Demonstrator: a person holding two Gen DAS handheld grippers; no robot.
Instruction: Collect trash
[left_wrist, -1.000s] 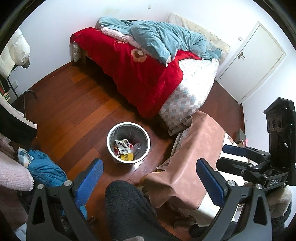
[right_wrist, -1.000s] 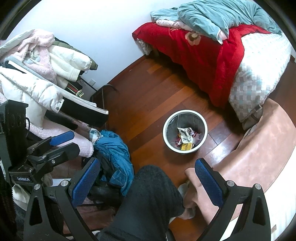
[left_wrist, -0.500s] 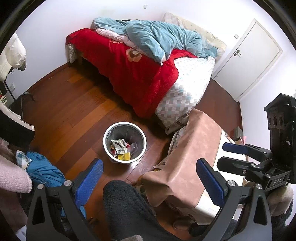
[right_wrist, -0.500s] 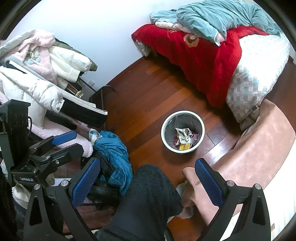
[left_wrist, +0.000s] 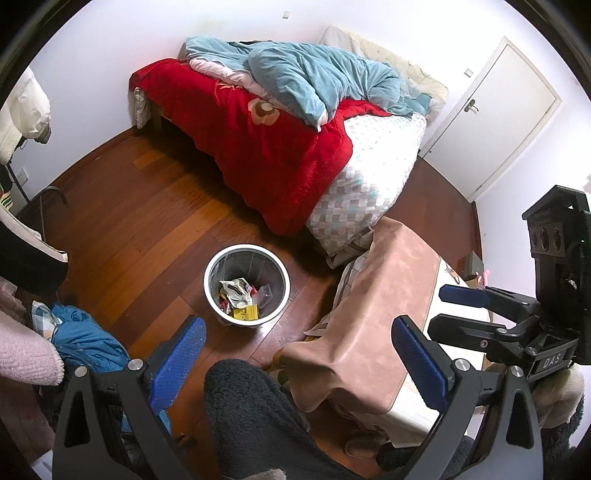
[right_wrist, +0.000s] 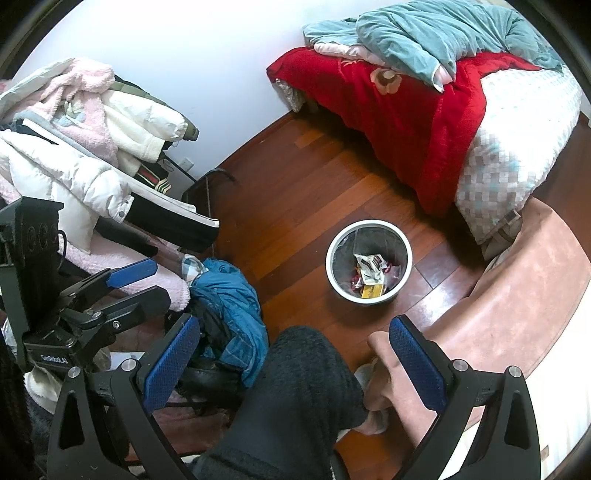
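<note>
Your left gripper (left_wrist: 295, 354) hangs above the wooden floor (left_wrist: 122, 229) with its blue-padded fingers (left_wrist: 177, 362) spread wide and nothing between them. Your right gripper (right_wrist: 291, 358) is in the same condition: fingers far apart, holding nothing. Each gripper appears in the other's view, the right one at the right edge of the left wrist view (left_wrist: 476, 314) and the left one at the left edge of the right wrist view (right_wrist: 125, 288).

The trash bin (left_wrist: 212, 284), white-rimmed with a dark liner, stands upright on the floor ahead of both grippers, between the foot of the bed (left_wrist: 369, 177) and your dark-clad leg (left_wrist: 251, 413). It is apart from the bed and touches no furniture. Trash (left_wrist: 240, 295) lies at its bottom: a crumpled white wrapper, a yellow packet, red scraps. What the smaller pieces are cannot be told.

The bed carries a red blanket (left_wrist: 258, 140) that drapes over its side, with a teal quilt (left_wrist: 314, 77) bunched on top. A low piece of furniture under a pink-brown cover (left_wrist: 369, 325) sits to the right of the bin, near the bed's corner. A blue garment (right_wrist: 229, 295) lies heaped on the floor to the left, beside a rack piled with coats (right_wrist: 81, 147). A white door (left_wrist: 498, 122), closed, stands in the far right corner.
</note>
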